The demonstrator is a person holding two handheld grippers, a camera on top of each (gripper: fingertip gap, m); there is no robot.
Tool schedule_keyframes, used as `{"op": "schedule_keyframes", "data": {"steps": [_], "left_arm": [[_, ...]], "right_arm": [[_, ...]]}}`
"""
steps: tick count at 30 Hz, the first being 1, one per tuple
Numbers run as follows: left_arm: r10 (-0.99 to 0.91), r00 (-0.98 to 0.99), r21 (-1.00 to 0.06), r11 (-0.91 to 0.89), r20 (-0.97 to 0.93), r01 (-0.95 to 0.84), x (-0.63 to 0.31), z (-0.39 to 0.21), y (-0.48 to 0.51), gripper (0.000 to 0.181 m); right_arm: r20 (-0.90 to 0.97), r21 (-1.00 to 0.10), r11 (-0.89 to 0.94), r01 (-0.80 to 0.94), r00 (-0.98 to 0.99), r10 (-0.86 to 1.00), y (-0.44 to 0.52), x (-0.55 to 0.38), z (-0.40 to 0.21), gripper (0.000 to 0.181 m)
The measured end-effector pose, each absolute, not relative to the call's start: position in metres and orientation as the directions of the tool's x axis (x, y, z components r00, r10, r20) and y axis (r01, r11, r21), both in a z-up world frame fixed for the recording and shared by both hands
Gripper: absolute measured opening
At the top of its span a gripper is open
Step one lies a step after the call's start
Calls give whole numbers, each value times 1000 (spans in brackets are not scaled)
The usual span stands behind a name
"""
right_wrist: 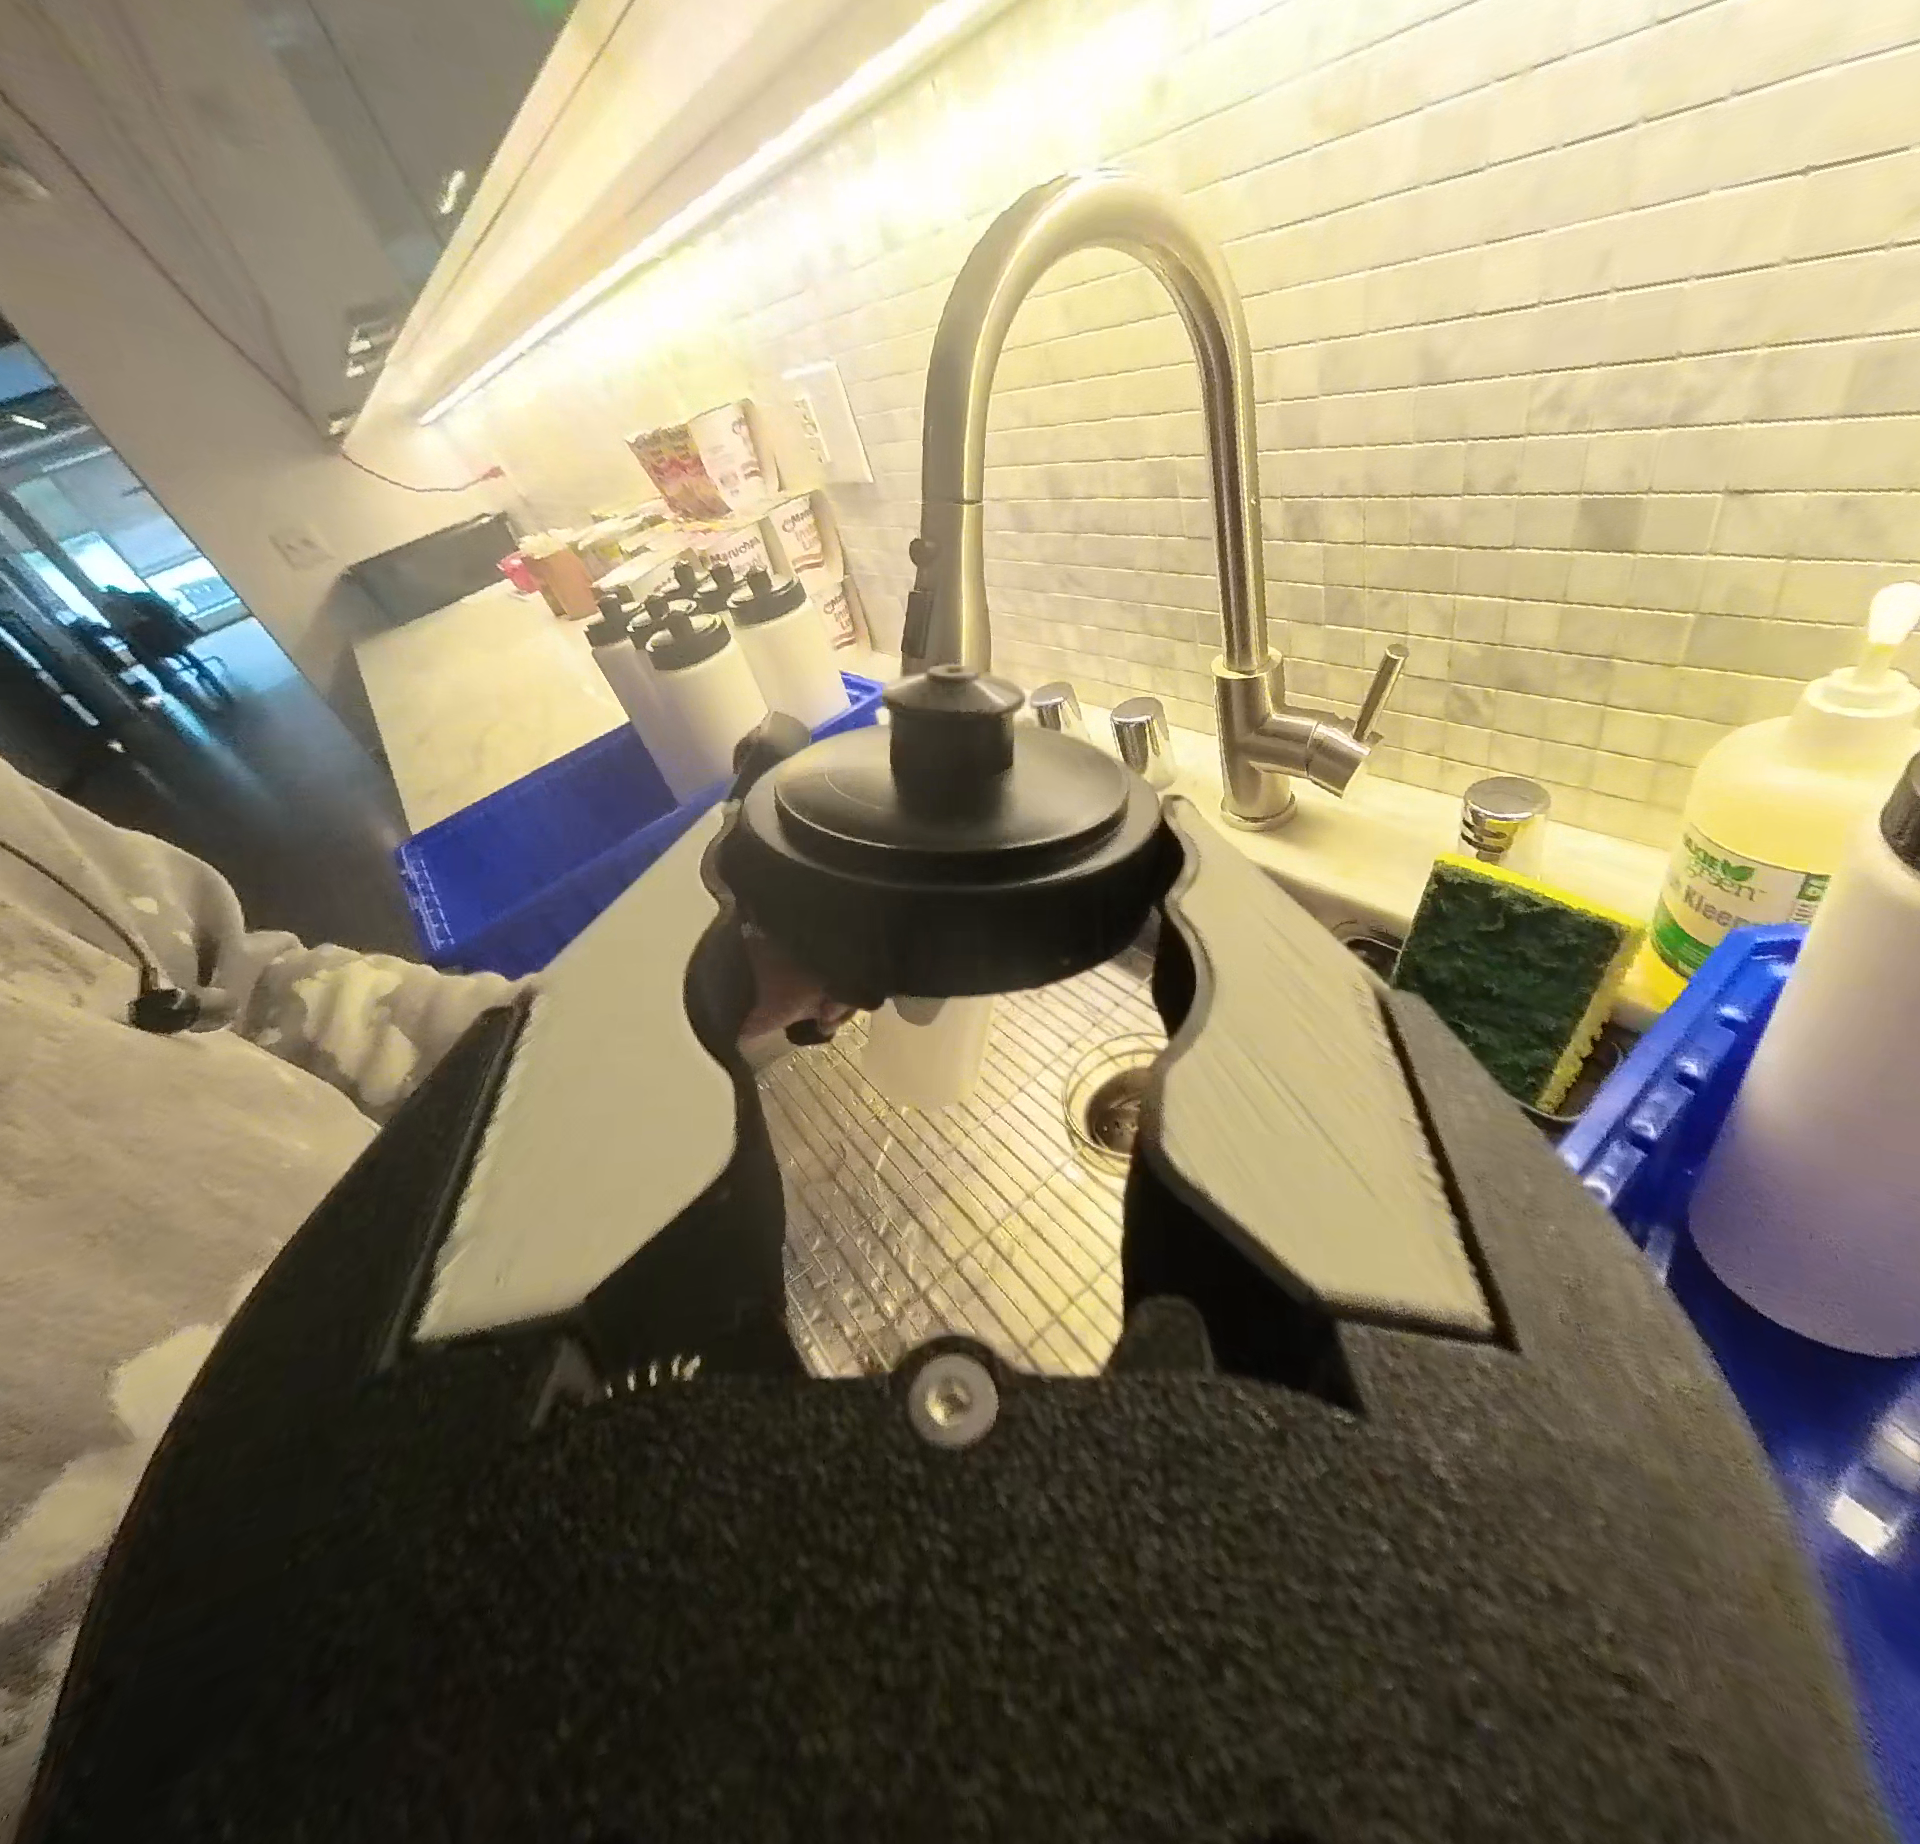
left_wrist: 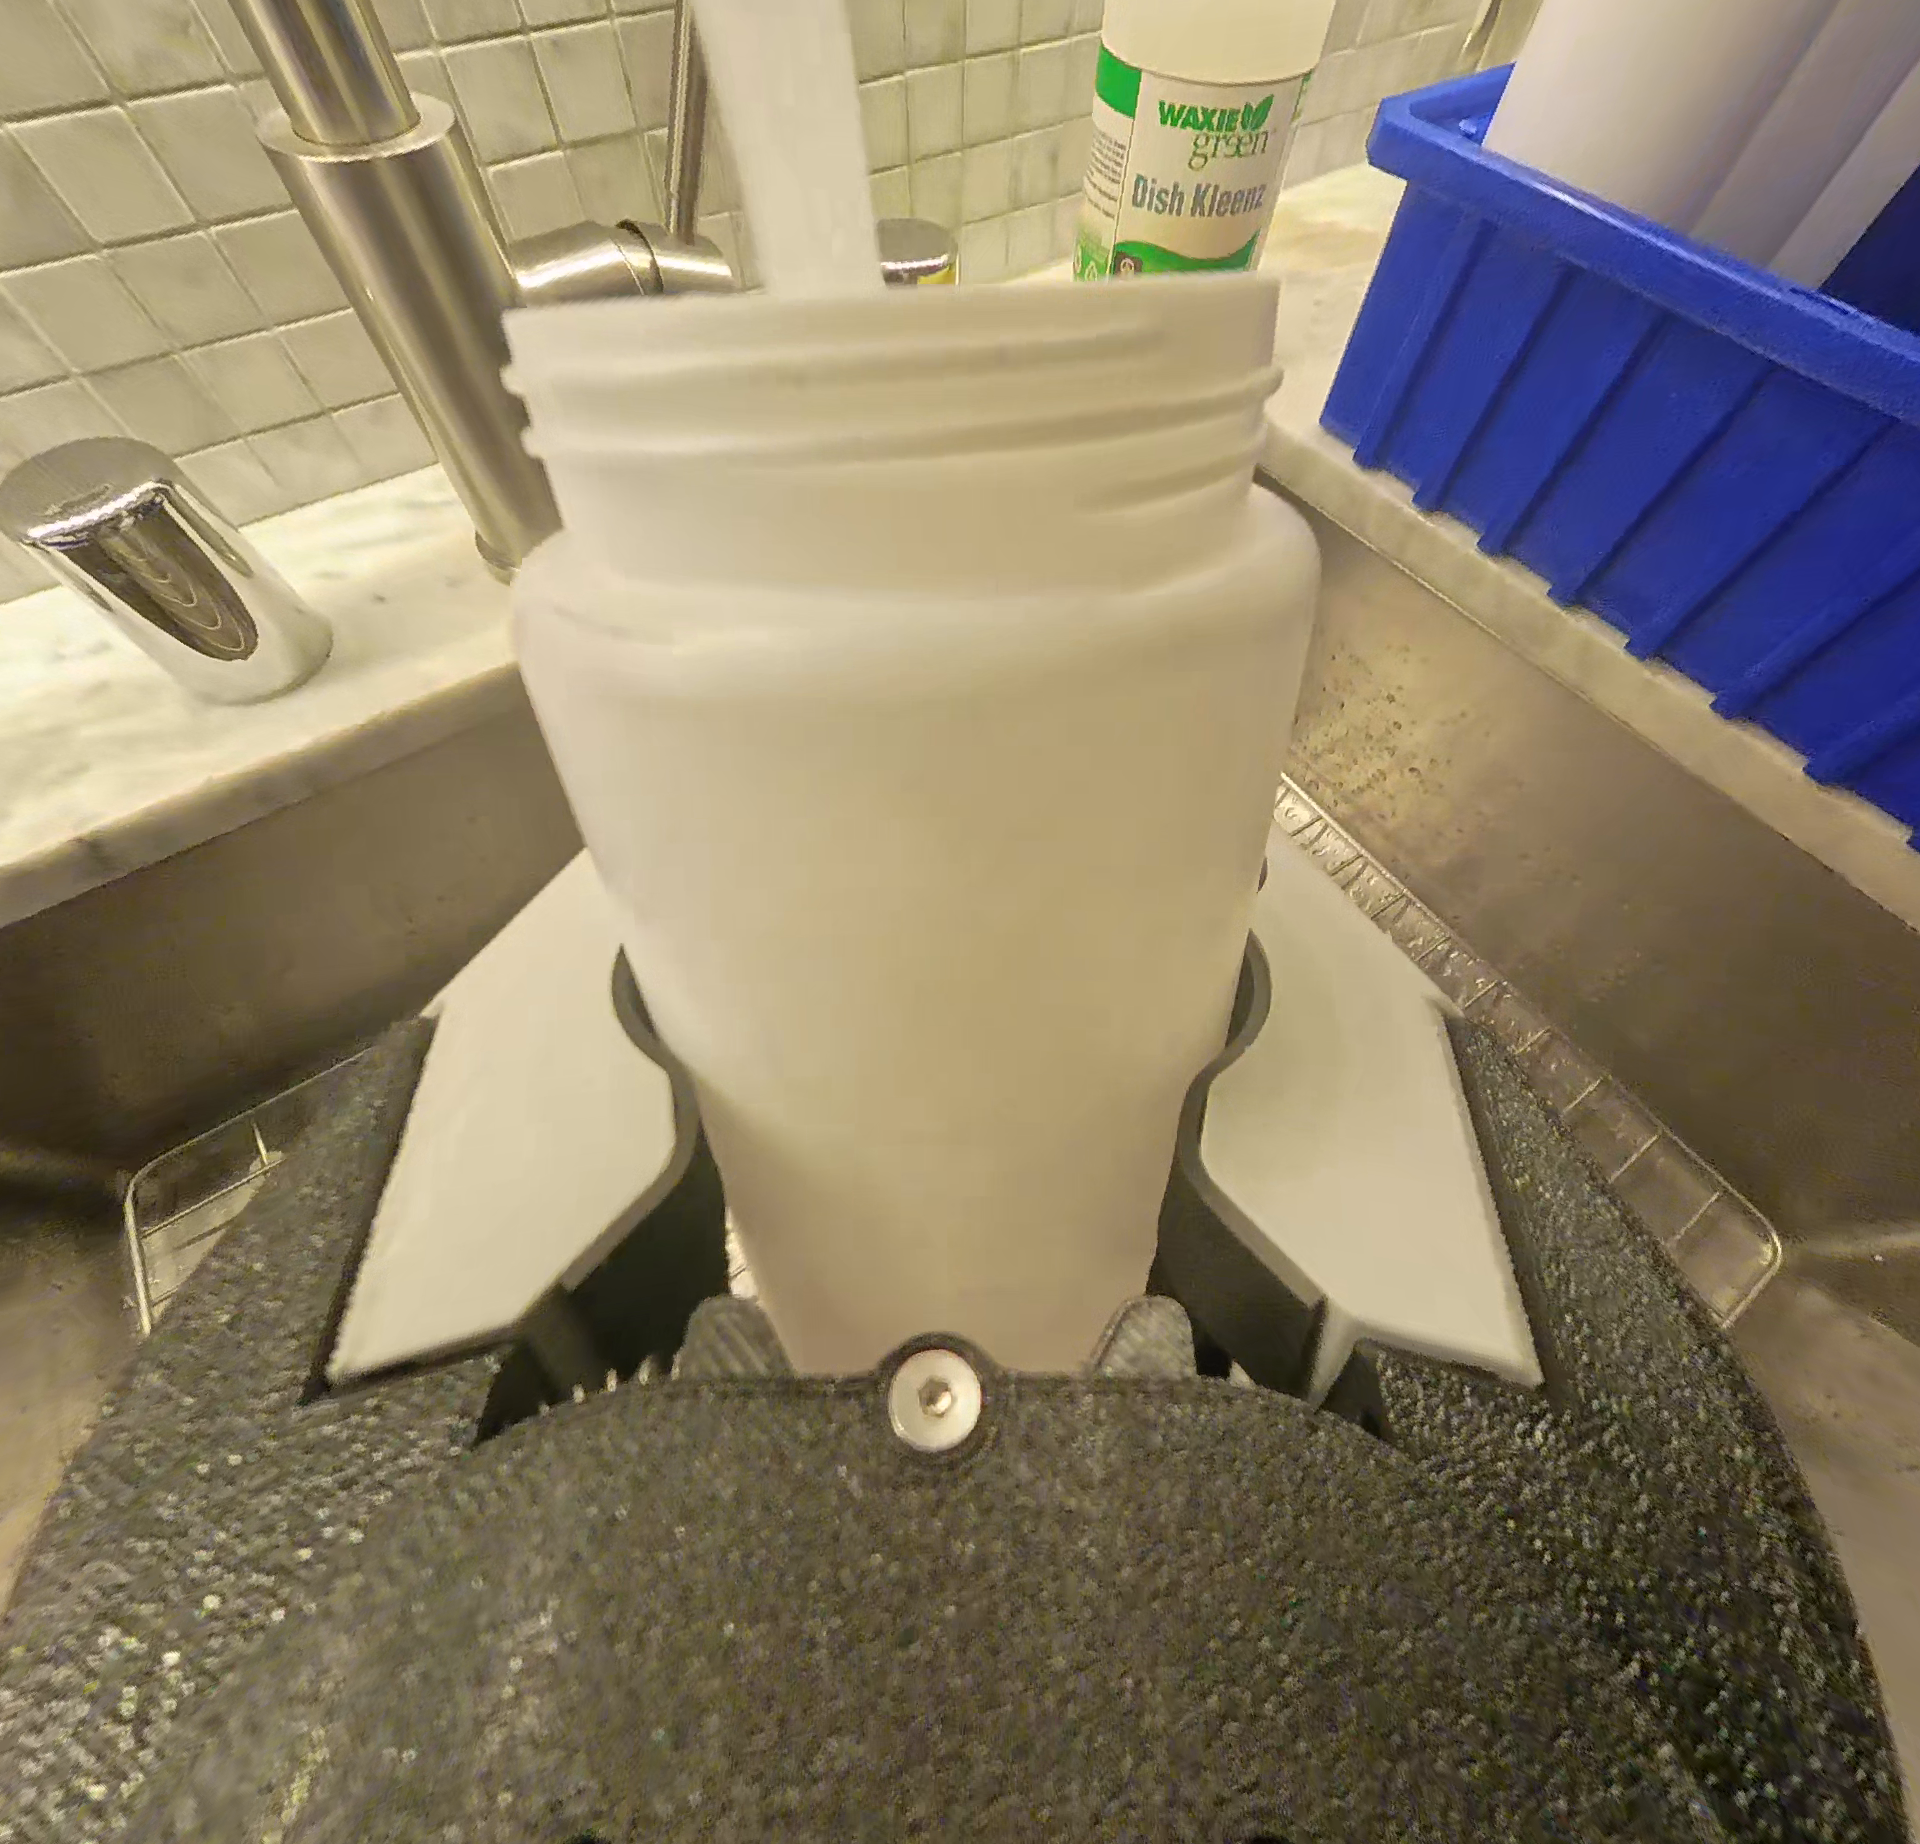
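Observation:
My left gripper [left_wrist: 935, 963] is shut on an open white plastic bottle [left_wrist: 914, 755] with a threaded neck, held upright over the sink. A white tube [left_wrist: 774, 132] comes down from above into the bottle's mouth. My right gripper [right_wrist: 951, 859] is shut on a black screw cap [right_wrist: 935, 890] with a spout on top, held above the sink. Under the cap a white piece [right_wrist: 925, 1051] shows beside a dark gripper part; I cannot tell whether it is the tube or the bottle.
A steel gooseneck faucet [right_wrist: 1226, 444] stands behind the sink, also in the left wrist view [left_wrist: 384, 236]. A wire grid [right_wrist: 935, 1244] lines the sink. A green-labelled soap bottle [left_wrist: 1195, 132], a sponge [right_wrist: 1496, 984], blue bins [left_wrist: 1621, 464] [right_wrist: 540, 859] of white bottles and a person's sleeve [right_wrist: 156, 1067] are close by.

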State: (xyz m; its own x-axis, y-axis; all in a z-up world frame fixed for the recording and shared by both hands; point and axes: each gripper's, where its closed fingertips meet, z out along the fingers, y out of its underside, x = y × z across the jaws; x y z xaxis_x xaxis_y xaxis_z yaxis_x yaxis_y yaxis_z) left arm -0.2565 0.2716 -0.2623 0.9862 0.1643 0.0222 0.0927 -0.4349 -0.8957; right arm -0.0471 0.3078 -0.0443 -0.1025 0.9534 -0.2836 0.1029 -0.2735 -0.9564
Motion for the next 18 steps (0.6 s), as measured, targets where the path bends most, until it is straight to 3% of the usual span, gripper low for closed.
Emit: {"op": "schedule_keyframes", "data": {"steps": [18], "left_arm": [[174,984,-918,-384,28,94,-258,-266,276,105]], "right_arm": [[-269,-951,-245,191,-111,957,296,-43,-61,77]]}}
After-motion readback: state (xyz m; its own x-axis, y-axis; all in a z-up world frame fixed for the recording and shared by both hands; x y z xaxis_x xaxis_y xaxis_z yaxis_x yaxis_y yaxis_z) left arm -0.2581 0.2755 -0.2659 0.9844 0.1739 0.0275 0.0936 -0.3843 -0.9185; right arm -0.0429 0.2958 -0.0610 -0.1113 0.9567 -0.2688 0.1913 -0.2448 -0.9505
